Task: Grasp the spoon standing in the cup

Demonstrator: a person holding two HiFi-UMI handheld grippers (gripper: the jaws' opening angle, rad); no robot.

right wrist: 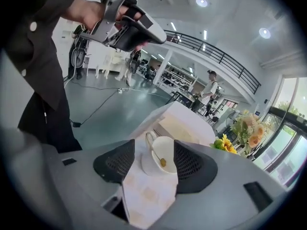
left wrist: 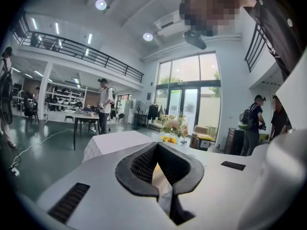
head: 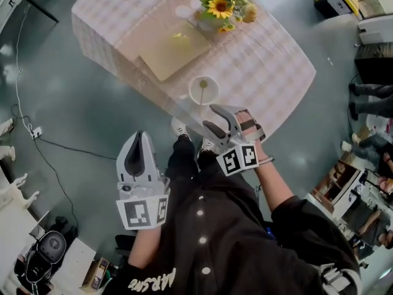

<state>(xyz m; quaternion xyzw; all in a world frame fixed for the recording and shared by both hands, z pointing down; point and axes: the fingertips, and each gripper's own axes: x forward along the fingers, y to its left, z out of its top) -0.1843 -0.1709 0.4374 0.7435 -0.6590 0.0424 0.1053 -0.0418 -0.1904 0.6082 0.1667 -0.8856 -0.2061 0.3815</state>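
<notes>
Grey floor (head: 92, 109), tall windows (left wrist: 192, 99), mezzanine railing (left wrist: 81, 49)

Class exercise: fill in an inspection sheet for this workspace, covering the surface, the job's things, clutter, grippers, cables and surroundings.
Surface: table under a checked cloth, on a grey floor.
Job's things: white cup on a saucer near the table's near edge; spoon leaning in it, not yet gripped.
Clutter: flowers and a tan mat further back.
Grippers: left gripper shut and empty, off the table; right gripper open, aimed at the cup, short of it.
Cables: one cable trails over the floor at the left.
Surroundings: people stand at the right.
</notes>
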